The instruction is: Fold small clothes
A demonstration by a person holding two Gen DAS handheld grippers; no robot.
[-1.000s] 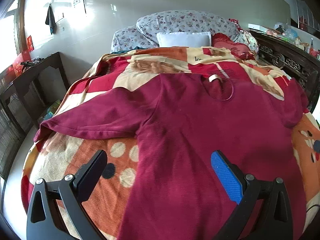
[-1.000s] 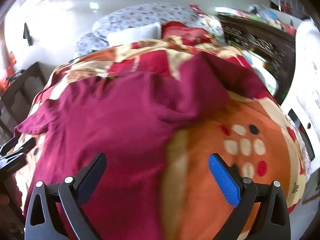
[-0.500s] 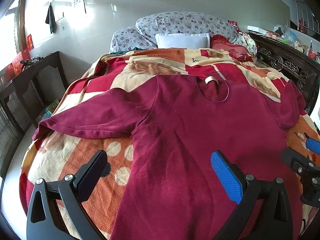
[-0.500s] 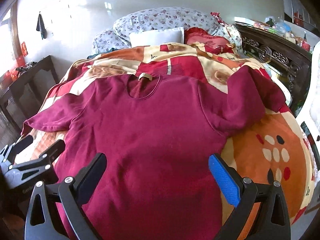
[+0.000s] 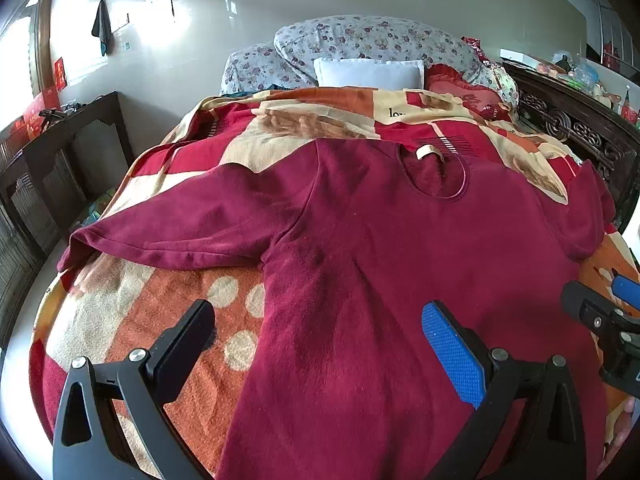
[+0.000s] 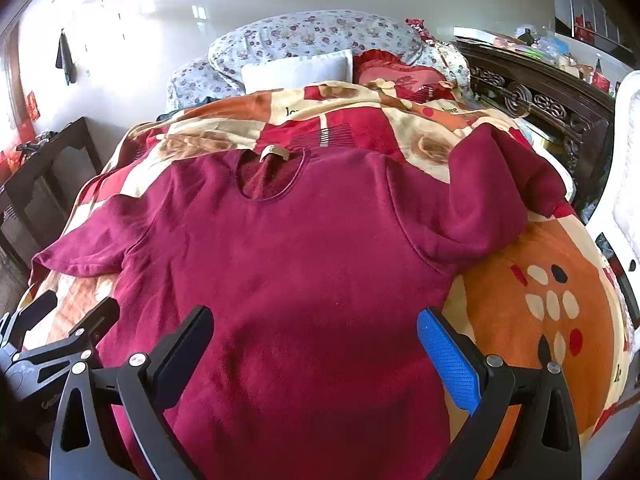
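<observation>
Shirt (image 5: pixel 400 264) now lies flat and face-up on the bed (image 5: pixel 132 320), neck far, hem near. A second ago the right view was swinging and blurred; since then both views have settled on the shirt body, and the garment itself hasn't moved. Left tongs (image 5: pixel 318 344) wide open, holding nothing, hovering over the near left part of the body, one finger above the blanket and the other above the cloth. Right tongs (image 6: pixel 314 344) also wide open and empty, over the near middle-right. Each pair shows at the edge of the other's view, so they sit side by side near the hem. Left sleeve (image 5: pixel 172 232) is spread out flat to the left. Right sleeve (image 6: pixel 492 200) is bunched and humped up near the right bed edge, not flat. My read: spreading is done, no fold made yet, the right sleeve may need flattening before a clean fold. No containers in the work area; nothing to put the shirt into. Pillows (image 5: pixel 368 72) at the far end, well apart from the shirt.
</observation>
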